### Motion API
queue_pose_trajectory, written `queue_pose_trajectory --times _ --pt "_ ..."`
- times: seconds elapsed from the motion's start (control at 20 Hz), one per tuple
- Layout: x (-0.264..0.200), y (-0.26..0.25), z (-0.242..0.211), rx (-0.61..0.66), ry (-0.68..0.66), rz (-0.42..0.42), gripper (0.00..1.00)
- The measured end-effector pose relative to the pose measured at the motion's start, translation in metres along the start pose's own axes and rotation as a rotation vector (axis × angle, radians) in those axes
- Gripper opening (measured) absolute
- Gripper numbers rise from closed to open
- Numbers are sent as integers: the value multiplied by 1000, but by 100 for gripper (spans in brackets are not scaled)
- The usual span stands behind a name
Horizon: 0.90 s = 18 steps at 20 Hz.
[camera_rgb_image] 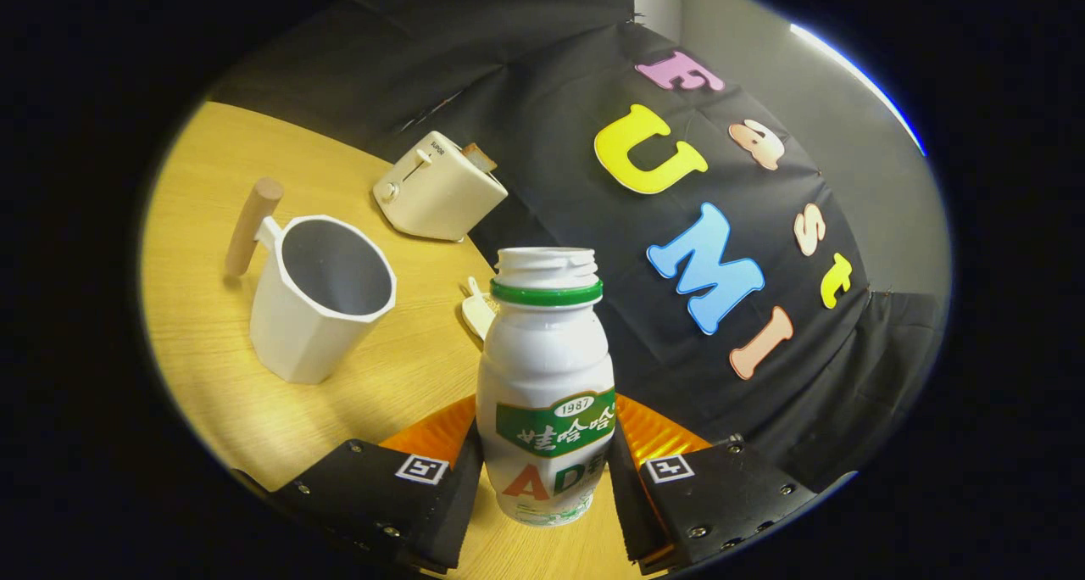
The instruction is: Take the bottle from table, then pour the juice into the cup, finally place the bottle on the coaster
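A white bottle [545,376] with a green neck ring and green label, its cap off, stands upright between my fingers. My gripper [545,478] is shut on the bottle, one finger pressing each side of its lower body. An orange ribbed coaster [661,432] lies on the table just behind the bottle's base, showing on both sides of it. Whether the bottle rests on the table or hangs just above it I cannot tell. The white cup [322,296] with a wooden handle stands ahead and to the left of the fingers, its mouth open towards me.
A cream toaster [439,186] stands beyond the cup near the black cloth wall. A small white object [477,309] lies on the wooden table [212,351] just behind the bottle's left shoulder. The wall rises close behind and to the right.
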<state>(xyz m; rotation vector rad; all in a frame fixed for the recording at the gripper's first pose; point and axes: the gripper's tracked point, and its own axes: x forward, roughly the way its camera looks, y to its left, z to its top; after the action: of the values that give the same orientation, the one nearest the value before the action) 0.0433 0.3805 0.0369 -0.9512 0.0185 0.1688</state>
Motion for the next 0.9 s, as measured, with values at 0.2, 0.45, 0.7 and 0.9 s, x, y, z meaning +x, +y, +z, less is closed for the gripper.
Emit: queue_pose_trajectory --times 0.2,0.45,0.7,0.9 --pt "1 2 0 -83 2 -10 70" --pt "3 6 6 -192 -12 -28 70" --pt "-1 7 14 -277 -35 -49 70" --pt "-1 3 18 -373 -42 -86 70"
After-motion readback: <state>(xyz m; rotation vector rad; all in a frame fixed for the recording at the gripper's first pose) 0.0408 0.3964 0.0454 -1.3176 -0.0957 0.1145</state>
